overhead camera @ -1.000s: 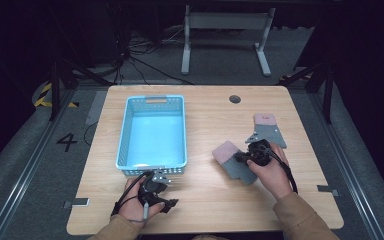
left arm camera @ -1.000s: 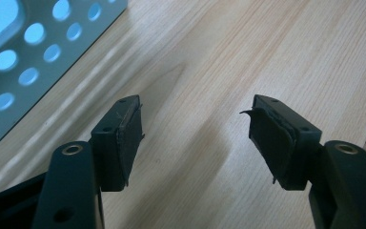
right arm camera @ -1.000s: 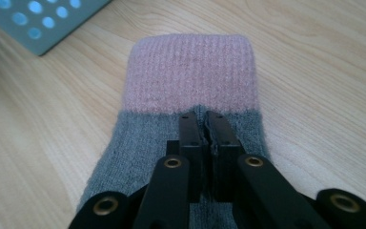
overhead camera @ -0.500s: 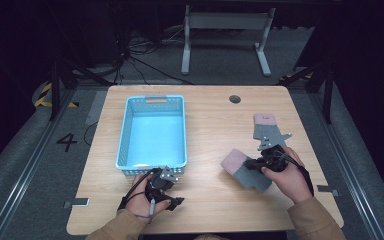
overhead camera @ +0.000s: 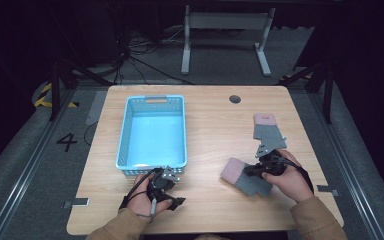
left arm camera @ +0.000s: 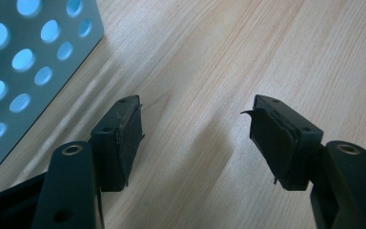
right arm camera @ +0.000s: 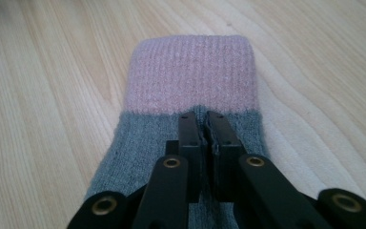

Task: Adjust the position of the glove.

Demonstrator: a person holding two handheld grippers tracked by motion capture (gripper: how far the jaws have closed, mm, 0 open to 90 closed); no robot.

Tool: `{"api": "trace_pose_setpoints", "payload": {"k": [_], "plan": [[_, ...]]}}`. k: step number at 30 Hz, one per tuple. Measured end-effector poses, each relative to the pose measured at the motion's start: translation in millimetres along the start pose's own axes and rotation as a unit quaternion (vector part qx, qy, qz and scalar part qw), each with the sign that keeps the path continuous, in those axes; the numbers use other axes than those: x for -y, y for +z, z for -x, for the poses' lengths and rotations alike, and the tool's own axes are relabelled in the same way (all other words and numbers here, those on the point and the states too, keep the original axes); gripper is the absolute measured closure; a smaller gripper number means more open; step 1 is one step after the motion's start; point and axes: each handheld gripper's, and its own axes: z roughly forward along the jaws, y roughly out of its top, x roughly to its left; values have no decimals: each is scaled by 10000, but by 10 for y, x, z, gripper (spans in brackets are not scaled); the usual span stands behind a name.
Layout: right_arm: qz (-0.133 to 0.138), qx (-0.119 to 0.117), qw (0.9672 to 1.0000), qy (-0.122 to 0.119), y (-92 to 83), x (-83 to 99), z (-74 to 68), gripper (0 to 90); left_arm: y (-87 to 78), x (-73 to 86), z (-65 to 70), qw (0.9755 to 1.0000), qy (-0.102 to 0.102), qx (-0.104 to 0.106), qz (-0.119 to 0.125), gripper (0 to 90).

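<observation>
A grey sock with a pink cuff [overhead camera: 239,176] lies flat on the wooden table [overhead camera: 215,125] at the near right. My right gripper [overhead camera: 248,171] is shut on it, its jaws pinching the grey knit just behind the pink band [right arm camera: 190,76], with the jaw tips [right arm camera: 204,117] pressed together. A second matching sock [overhead camera: 267,131] lies farther back on the right. My left gripper [overhead camera: 177,190] rests open at the near side of the blue basket [overhead camera: 125,140], nothing but bare wood between its jaws [left arm camera: 195,133].
The perforated basket wall [left arm camera: 24,62] stands close at the left of the left gripper view. A round cable hole [overhead camera: 235,99] sits near the table's far edge. Bare wood separates the basket from the socks.
My right gripper has drawn the near sock a little toward the table's front edge and to the right. The left hand has shifted only slightly, its jaws still open.
</observation>
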Motion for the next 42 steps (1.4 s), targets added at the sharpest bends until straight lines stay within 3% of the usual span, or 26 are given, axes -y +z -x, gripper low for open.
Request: {"api": "trace_pose_setpoints", "payload": {"k": [9,17,23,25,28,32,37,42], "plan": [[-156,-204,9993,-254,98,31,2,860,21,-19,2,10000,27,16,-4,354],[-44,-146,9998,-142,125,86,-3,775,51,-52,8,10000,73,60,2,353],[175,-34,9998,91,-6,110,-88,785,67,-75,9,9999,106,96,2,353],[137,-202,9996,168,-57,130,-148,894,68,-97,15,9999,137,99,14,353],[-40,-458,9988,143,-63,162,-273,900,89,-127,25,9998,177,130,16,353],[-174,-545,9983,-48,-37,196,-413,900,111,-173,36,9995,252,163,-9,354],[-213,-692,9973,-153,10,217,-492,900,143,-227,46,9991,342,233,-42,354],[-445,-849,9950,-265,79,251,-522,897,170,-253,50,9990,390,234,-45,353]]}}
